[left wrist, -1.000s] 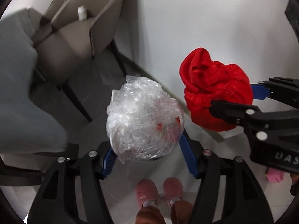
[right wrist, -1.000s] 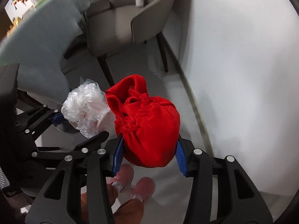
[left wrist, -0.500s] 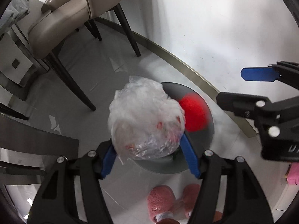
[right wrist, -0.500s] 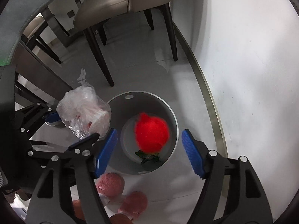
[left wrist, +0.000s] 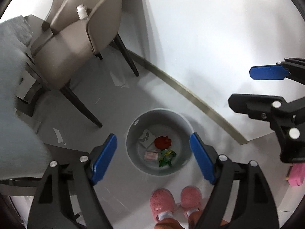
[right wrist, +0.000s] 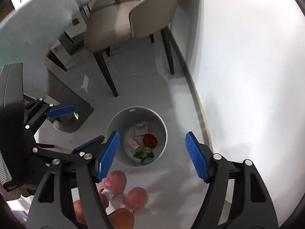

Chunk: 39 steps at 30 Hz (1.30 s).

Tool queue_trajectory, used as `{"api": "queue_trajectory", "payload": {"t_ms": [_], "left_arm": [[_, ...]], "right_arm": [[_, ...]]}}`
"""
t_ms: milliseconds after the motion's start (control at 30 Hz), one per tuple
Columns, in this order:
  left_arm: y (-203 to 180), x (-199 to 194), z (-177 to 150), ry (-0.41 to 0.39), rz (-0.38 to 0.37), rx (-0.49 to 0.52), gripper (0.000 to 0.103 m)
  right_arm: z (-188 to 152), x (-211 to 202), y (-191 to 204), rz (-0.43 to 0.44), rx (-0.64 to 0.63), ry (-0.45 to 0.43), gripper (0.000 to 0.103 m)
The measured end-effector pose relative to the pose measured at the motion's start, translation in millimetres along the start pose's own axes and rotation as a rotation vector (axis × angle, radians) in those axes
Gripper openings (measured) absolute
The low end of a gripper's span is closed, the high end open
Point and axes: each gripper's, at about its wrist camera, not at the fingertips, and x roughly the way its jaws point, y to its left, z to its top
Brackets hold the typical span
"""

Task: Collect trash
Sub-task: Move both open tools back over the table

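Red bundle [left wrist: 162, 142] far below fingers [left wrist: 202, 158]

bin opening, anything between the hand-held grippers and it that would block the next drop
Nothing visible. The grey bin stands open-topped on the floor, straight below the left hand-held gripper and right hand-held gripper, both open and empty. The slippers sit beside it, not over it.

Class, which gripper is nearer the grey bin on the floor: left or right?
Neither clearly. The left gripper and right gripper both hang open above the bin, side by side.
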Motion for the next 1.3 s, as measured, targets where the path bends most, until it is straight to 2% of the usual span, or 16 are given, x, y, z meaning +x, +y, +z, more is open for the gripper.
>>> {"api": "queue_trajectory", "payload": {"t_ms": [267,400,567,800,967,1200,1300], "left_arm": [[8.5,-138.8,37.4,-0.036,0.006,-0.082,0.079],[29.0,-210.5,43.1,-0.076,0.039,-0.173,0.079],[64.0,-281.1,34.3,-0.130,0.122,-0.284,0.079],[134.4,-351.5,-12.3,-0.190,0.249,-0.504,0.079],[213.0,-399.7,-68.0,-0.229,0.357,-0.653,0.079],[327.7,-444.5,-138.3,-0.245,0.451,-0.714,0.079],[385.5,-458.8,-165.3,-0.235,0.468,-0.744,0.079]], "right_arm": [[34.1,-140.6,11.5,0.011,-0.025,-0.037,0.069],[53.2,-202.1,41.0,0.052,-0.108,-0.074,0.069],[80.3,-249.7,91.7,0.128,-0.249,-0.128,0.069],[120.9,-277.7,194.5,0.248,-0.460,-0.196,0.069],[135.7,-281.1,295.2,0.327,-0.598,-0.223,0.069],[160.2,-274.2,455.3,0.403,-0.658,-0.248,0.069],[170.2,-267.4,506.3,0.423,-0.650,-0.247,0.069]]}}
